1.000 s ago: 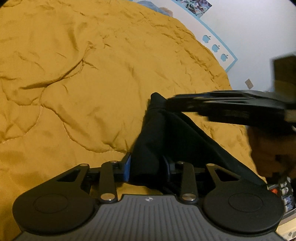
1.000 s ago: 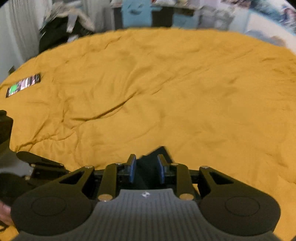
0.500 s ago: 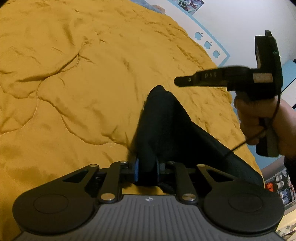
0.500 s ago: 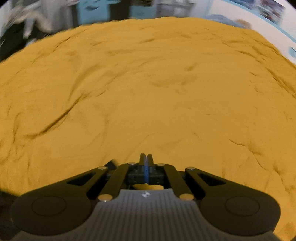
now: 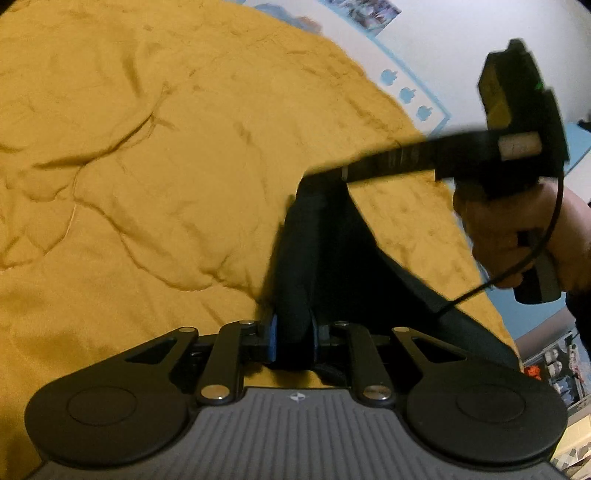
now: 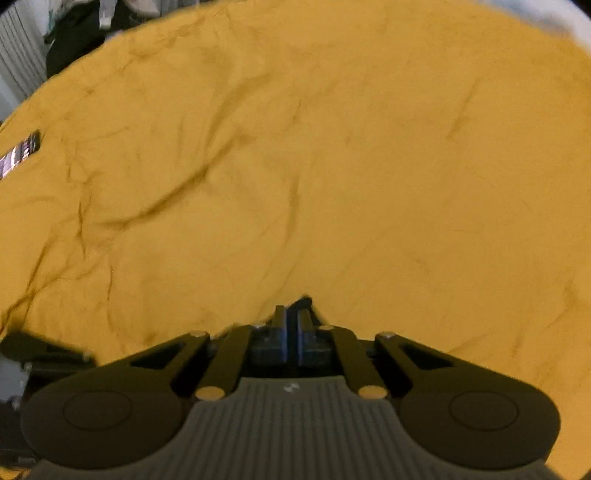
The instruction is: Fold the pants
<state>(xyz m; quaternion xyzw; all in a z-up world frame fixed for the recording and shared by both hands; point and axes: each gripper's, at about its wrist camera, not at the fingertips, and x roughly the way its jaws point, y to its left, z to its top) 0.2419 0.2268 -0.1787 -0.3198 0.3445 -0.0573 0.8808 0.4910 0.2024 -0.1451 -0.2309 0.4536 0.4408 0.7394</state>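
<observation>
Black pants (image 5: 332, 251) lie bunched on a mustard-yellow bedspread (image 5: 147, 184), and a ridge of the cloth runs up from my left gripper to the right one. My left gripper (image 5: 291, 332) is shut on the near fold, with black fabric filling the gap between its blue pads. The right gripper (image 5: 317, 175), held by a hand (image 5: 517, 229), reaches in from the right and meets the far tip of the pants. In the right wrist view that gripper (image 6: 293, 325) is shut, and a small black point of the pants (image 6: 304, 302) sticks out past its fingertips.
The bedspread (image 6: 295, 166) fills most of both views. A phone (image 6: 20, 155) with a lit screen lies near its left edge. Dark clothes (image 6: 81, 33) are piled beyond the bed. A white wall with a blue sticker border (image 5: 406, 94) stands close on the right.
Both grippers have gone from open around the black fabric to shut. The right gripper drew back to the right, then tilted down until its tip met the far end of the pants.
</observation>
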